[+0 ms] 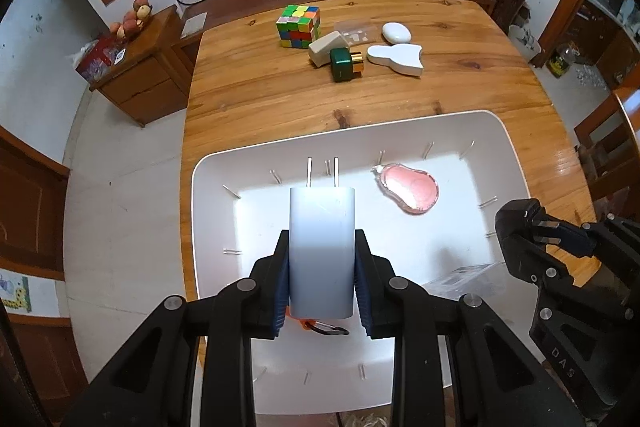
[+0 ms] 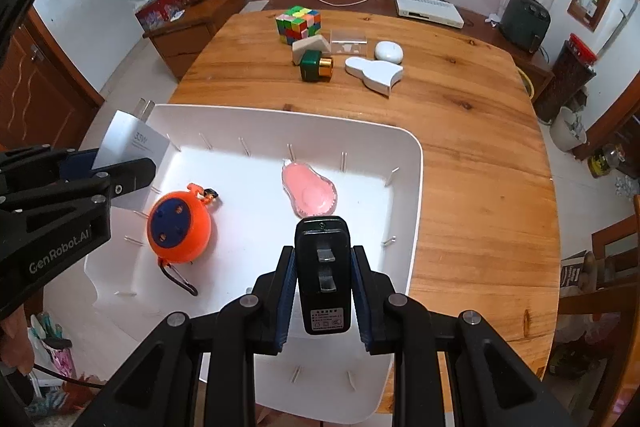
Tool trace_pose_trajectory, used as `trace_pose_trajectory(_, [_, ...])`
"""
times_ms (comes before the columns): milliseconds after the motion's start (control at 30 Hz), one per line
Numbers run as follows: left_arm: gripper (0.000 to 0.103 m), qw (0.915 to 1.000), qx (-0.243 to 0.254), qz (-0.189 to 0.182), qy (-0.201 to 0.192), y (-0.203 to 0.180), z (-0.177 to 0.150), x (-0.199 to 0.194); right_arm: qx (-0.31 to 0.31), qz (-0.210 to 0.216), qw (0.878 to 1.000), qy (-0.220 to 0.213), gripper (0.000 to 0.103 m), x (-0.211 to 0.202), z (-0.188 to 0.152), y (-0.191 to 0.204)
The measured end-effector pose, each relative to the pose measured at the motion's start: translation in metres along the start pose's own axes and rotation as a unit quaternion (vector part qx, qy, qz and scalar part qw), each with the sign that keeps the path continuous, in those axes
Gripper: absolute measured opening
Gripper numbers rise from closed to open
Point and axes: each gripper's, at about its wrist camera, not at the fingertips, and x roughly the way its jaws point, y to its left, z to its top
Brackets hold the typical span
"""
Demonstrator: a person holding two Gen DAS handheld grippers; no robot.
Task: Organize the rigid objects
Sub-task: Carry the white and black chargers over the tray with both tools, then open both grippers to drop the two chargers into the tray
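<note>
"GenRobot.AI" reads in pale letters along the black body of the left gripper (image 2: 132,173), seen from the right wrist view; just above it, the white charger (image 2: 132,143) clamped in that gripper shows "33W" in faint grey, with a line of finer print beneath that is too small to read; on the right gripper (image 1: 520,227), "DAS" runs down its black frame; the black plug adapter (image 2: 323,267) carries a white rating label with a CCC mark, the rest illegible.

The white charger (image 1: 322,251) hides most of the orange reel (image 1: 310,325); label print unreadable.
</note>
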Motion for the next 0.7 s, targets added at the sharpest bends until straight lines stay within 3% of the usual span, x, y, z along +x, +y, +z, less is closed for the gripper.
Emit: trace_pose_trajectory(700, [0.030, 0.9978, 0.026, 0.007, 0.062, -0.005, -0.005, 0.053, 0.014, -0.018, 0.999, 0.040, 0.026, 0.038, 0.003, -0.007])
